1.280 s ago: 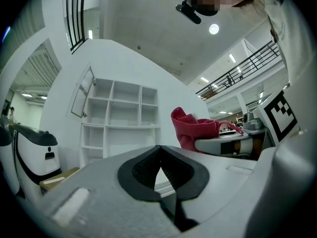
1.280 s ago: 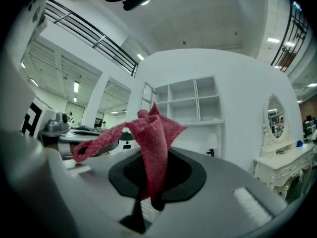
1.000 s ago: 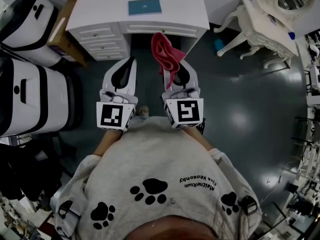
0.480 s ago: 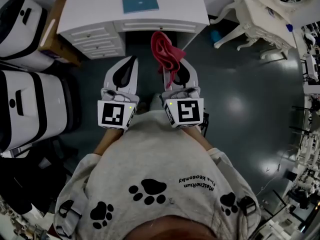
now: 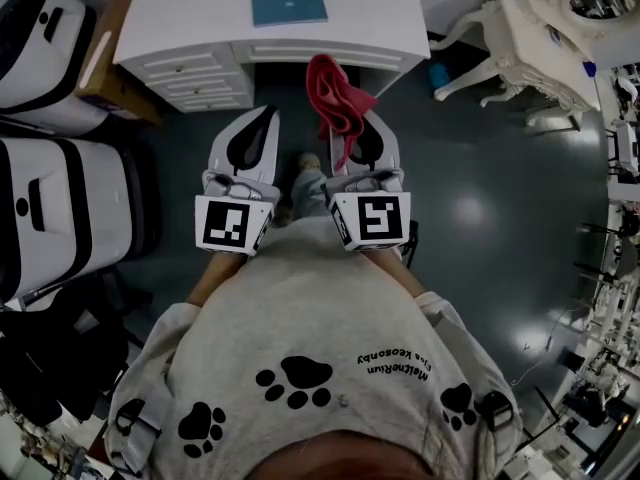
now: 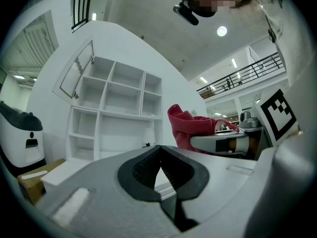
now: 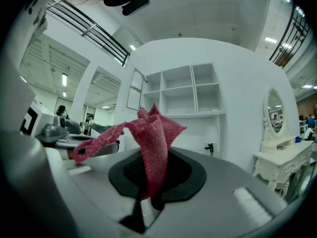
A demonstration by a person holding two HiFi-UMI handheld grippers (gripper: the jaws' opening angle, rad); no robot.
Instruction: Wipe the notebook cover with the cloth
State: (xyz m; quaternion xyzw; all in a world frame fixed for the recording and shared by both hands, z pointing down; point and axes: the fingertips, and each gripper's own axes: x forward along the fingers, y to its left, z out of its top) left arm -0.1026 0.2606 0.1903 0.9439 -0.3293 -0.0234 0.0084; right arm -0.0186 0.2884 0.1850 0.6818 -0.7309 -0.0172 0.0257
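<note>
On the white desk, a blue notebook lies flat, well apart from the red cloth.
Right gripper fingers clamp that cloth; left gripper fingers are together, empty.

Operator wears a light grey top with black paw prints and one line of small black lettering on the right side. Left gripper and right gripper match: white moulded shells, black ribbed pads lining a teardrop opening. Each has a white marker cube with black squares at the near end: left cube, right cube.
</note>
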